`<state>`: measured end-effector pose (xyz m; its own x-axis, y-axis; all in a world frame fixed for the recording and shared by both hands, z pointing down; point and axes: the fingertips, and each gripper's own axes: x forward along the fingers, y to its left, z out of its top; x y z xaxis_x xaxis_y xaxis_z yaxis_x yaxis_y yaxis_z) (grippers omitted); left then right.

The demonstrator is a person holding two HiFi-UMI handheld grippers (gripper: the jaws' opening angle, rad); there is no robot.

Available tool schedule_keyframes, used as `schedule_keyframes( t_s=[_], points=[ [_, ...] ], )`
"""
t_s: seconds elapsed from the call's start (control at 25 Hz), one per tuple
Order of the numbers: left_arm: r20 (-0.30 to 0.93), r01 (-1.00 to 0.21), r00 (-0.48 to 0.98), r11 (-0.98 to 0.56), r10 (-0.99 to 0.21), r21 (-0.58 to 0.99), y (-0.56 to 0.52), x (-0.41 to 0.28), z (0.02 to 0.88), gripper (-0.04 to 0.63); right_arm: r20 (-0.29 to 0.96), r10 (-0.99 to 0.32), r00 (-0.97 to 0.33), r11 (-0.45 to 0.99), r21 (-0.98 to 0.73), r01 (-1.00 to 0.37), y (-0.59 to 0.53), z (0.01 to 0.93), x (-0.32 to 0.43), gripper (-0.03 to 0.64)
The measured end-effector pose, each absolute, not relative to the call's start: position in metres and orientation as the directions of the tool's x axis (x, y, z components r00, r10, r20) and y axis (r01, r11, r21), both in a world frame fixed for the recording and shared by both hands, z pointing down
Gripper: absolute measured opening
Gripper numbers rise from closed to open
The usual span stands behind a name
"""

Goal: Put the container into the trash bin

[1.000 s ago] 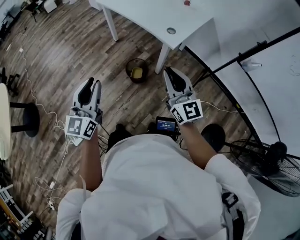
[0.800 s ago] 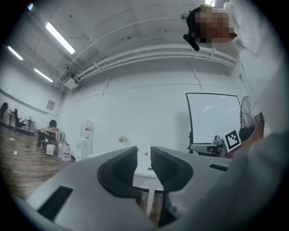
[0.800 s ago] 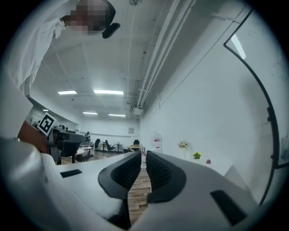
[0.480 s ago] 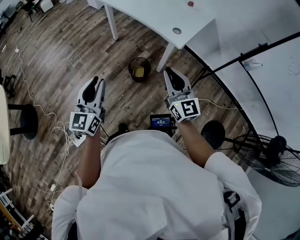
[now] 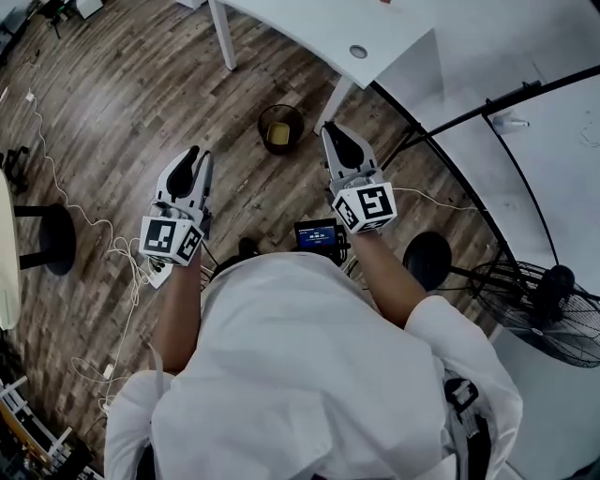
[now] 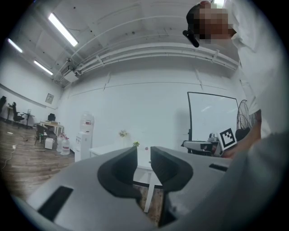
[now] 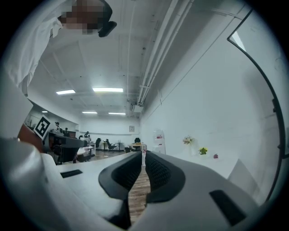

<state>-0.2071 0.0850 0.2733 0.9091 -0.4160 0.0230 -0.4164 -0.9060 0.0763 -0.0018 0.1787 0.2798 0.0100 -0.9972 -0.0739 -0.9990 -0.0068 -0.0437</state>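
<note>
Nearest, the person's white shirt (image 5: 309,375) fills the lower head view, with both arms stretched forward. The left gripper (image 5: 198,156) is held level over the wood floor (image 5: 122,112). Its jaws stand a narrow gap apart with nothing between them. The right gripper (image 5: 328,130), above a small lit screen (image 5: 317,232), has its jaws closing, the tips all but meeting, and nothing is between them either. Farther out, between the two grippers' tips and nearer the right one, the trash bin (image 5: 262,120) stands on the floor just beside a leg of the white worktop (image 5: 309,28). A yellowish thing lying inside the bin looks like the container (image 5: 277,139), though it is too small to be sure.
</note>
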Motion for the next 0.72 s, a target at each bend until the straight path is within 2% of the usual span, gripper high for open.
schedule_keyframes(
  t_s=[0.72],
  points=[
    [0.008, -0.384, 0.923, -0.918, -0.385, 0.102, 0.042, -0.26, 0.283, 0.087, -0.058, -0.998, 0.037, -0.033, -0.075, -0.997, 0.141, 0.302, -0.058, 0.049]
  ],
)
